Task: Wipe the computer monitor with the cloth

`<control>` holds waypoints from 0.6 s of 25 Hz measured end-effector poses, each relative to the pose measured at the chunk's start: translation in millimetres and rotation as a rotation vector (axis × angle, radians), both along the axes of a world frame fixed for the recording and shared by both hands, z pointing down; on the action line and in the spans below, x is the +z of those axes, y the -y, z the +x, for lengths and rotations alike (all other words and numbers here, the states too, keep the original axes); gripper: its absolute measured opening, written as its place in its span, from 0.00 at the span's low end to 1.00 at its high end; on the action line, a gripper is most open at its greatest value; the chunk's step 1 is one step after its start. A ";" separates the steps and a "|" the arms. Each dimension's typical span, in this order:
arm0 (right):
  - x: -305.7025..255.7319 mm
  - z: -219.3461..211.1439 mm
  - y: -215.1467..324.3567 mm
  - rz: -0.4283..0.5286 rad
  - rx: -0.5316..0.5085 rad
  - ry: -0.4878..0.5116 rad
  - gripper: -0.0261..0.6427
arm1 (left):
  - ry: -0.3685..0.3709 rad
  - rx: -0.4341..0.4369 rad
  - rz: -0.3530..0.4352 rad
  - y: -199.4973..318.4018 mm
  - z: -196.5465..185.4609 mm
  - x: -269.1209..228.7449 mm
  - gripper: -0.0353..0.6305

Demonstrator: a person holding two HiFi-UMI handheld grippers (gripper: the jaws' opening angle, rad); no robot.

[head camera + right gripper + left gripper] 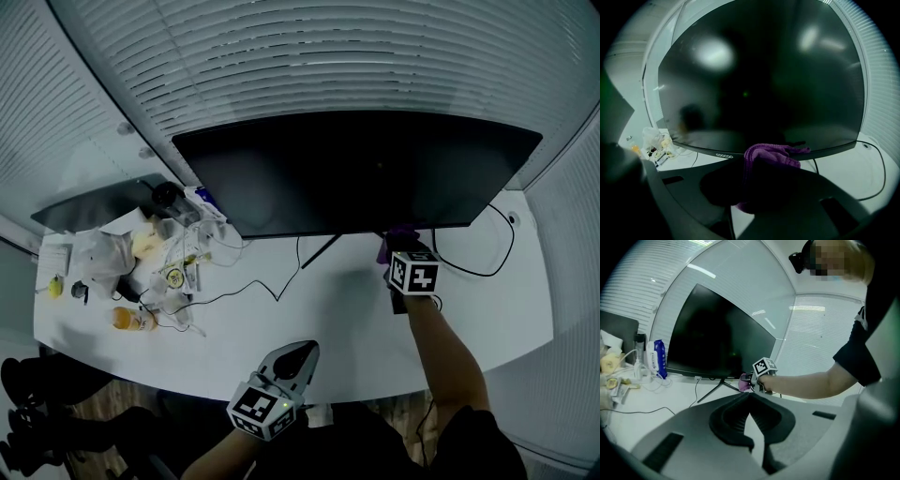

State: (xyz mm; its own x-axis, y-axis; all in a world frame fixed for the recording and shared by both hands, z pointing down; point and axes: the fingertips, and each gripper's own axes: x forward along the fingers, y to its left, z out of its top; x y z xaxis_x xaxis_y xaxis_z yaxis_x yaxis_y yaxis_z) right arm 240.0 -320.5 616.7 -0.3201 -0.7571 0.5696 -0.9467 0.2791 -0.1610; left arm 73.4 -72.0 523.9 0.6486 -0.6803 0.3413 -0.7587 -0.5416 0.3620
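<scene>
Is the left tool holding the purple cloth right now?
No, the purple woven cloth is clamped in the right tool near the bottom edge of the black computer monitor; the left tool holds nothing.

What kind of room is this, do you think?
Probably an office: a wide computer monitor stands on a white desk, slatted blinds run behind it, and cables lie on the desk.

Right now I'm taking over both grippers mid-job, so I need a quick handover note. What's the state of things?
Right gripper: fingers shut on the purple cloth, held at the monitor's lower edge. I can't tell whether the cloth touches it.
Left gripper: shut and empty, low by the desk's front edge.
Done: the cloth is in hand at the screen.
Left: wipe the screen. Nothing shows how much has been wiped.
</scene>
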 end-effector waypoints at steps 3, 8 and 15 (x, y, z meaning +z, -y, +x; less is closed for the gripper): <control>0.7 -24.1 -2.9 -0.005 -0.015 -0.002 0.15 | -0.002 -0.023 -0.002 -5.5 -17.6 1.2 0.06; -0.7 -69.4 -5.5 -0.011 -0.055 -0.003 0.15 | -0.009 -0.060 -0.005 -12.0 -48.2 0.4 0.06; -0.2 -139.7 -11.5 -0.017 -0.118 0.005 0.15 | -0.016 -0.122 -0.012 -24.0 -95.2 0.2 0.06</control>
